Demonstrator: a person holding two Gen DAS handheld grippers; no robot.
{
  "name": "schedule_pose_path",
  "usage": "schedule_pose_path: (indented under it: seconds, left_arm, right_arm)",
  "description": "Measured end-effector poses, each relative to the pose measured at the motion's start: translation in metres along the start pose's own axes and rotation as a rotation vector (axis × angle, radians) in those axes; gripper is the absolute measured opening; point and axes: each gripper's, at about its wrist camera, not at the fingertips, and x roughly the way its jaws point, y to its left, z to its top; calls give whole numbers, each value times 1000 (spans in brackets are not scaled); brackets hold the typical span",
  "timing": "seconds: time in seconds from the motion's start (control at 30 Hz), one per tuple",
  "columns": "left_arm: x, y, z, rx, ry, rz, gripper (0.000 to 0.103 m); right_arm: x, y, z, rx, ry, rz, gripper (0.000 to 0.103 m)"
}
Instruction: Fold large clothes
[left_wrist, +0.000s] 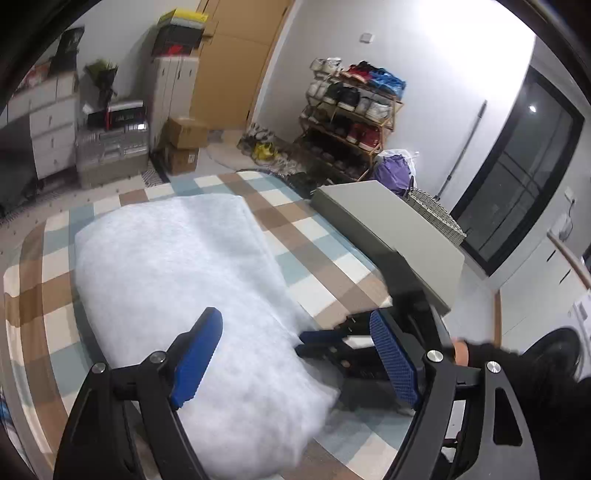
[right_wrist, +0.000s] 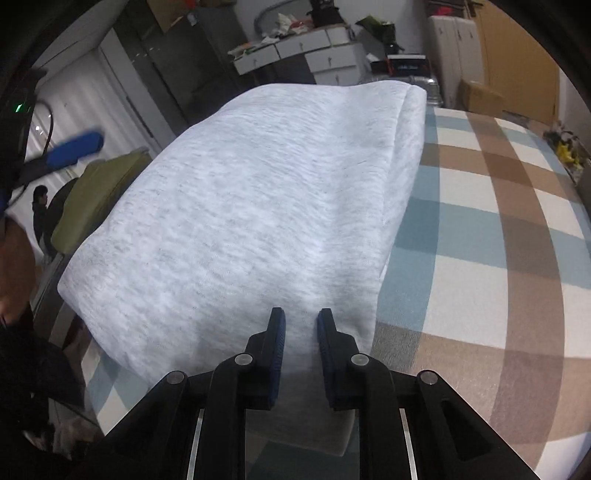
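- Folded grey garment lies on checked cloth.
- Left gripper above garment's near end, jaws wide, nothing btwn.
- Right gripper pinches garment's near edge, jaws narrow.

The left gripper hung with jaws spread wide; the right gripper pointed downward, jaws nearly together.

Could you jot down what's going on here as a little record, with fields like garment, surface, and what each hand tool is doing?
garment: light grey garment, folded into a thick pad
surface: checked cloth in blue, brown and white
left gripper: jaws wide apart above the garment, holding nothing
right gripper: jaws nearly together at the garment's near edge; a grip on fabric cannot be told
background: shoe rack, cardboard boxes
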Motion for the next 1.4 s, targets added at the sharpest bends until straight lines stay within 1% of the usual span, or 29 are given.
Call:
schedule_pose_path:
  seconds: [0.03,0.1,0.13,0.2,0.23,0.27,0.3,0.33,0.37,0.4,0.47,0.57,0.63,0.67,0.73,0.8,0.83,0.87,0.9,0.93,1.0,1.07,1.1,1.13,1.2,1.27,1.33,1.37,1.4]
  left_arm:
    - [15,11,3,-33,48,-25,79]
    - [46,28,-4,-85,145,-28,78]
    - [58,33,-9,-84,168,-31,78]
    - [67,35,-20,-63,154,-18,76]
    - [67,34,-22,-61,147,-17,76]
    - [65,34,-24,-66,137,-20,76]
    - [64,34,-26,-68,125,-25,76]
    - [62,34,-27,-65,120,-28,76]
    - [61,34,-29,-59,114,-28,76]
    - [60,34,-30,-55,107,-25,76]
    - [56,31,-33,-37,100,-18,76]
    - [51,32,-34,-32,77,-24,76]
    - [52,32,-35,-28,68,-29,76]
    - [51,32,-36,-28,61,-33,76]
    - [50,33,-38,-30,53,-40,76]
    - [52,31,-40,-20,50,-24,76]
    - [52,30,-41,-12,50,-16,76]
    - [53,28,-41,-6,49,-7,76]
    - [53,27,-41,-2,47,-2,76]
    - [52,26,-41,-2,47,-2,76]
    - [50,26,-42,-4,43,-5,76]
    - [51,28,-42,-6,39,-6,76]
    - [53,29,-41,-5,41,-3,76]
    - [53,29,-41,-3,42,-1,76]
    - [54,27,-41,-3,45,13,76]
    - [56,25,-40,7,50,25,76]
    - [55,26,-40,10,52,25,76]
    - [52,27,-38,7,57,13,77]
    - [49,28,-35,-9,64,-4,77]
  right_arm:
    - [-1,0,0,16,-8,4,18]
    - [-2,-4,0,51,-21,28,18]
    - [-3,-8,-1,65,-24,38,18]
    - [-3,-12,5,81,-2,52,18]
    - [-4,-15,8,88,20,61,20]
    - [-6,-18,18,102,45,82,20]
    - [-13,-22,31,112,40,109,20]
    - [-24,-26,47,111,-8,106,20]
    - [-32,-27,58,103,-49,85,20]
    - [-38,-27,77,78,-82,40,20]
    - [-33,-27,113,41,-86,-39,20]
    - [0,-27,166,-16,-61,-149,20]
    - [33,-31,193,-64,-27,-234,20]
    - [54,-37,203,-58,10,-261,20]
    - [102,-51,211,-14,136,-245,20]
    - [130,-51,205,-26,197,-252,20]
    - [135,-48,206,-59,172,-266,20]
    - [137,-49,207,-57,179,-267,20]
    - [136,-54,208,-17,185,-251,20]
    - [133,-61,207,29,186,-225,20]
    - [120,-66,205,47,180,-187,20]
    - [96,-66,200,58,151,-141,20]
    - [75,-63,193,69,118,-88,20]
    - [55,-59,184,68,87,-42,20]
    - [24,-45,167,47,48,-10,20]
    - [-4,-31,137,29,24,45,20]
    - [-12,-26,104,65,34,143,20]
    - [-9,-26,91,87,52,155,20]
    - [0,-26,75,111,92,146,20]
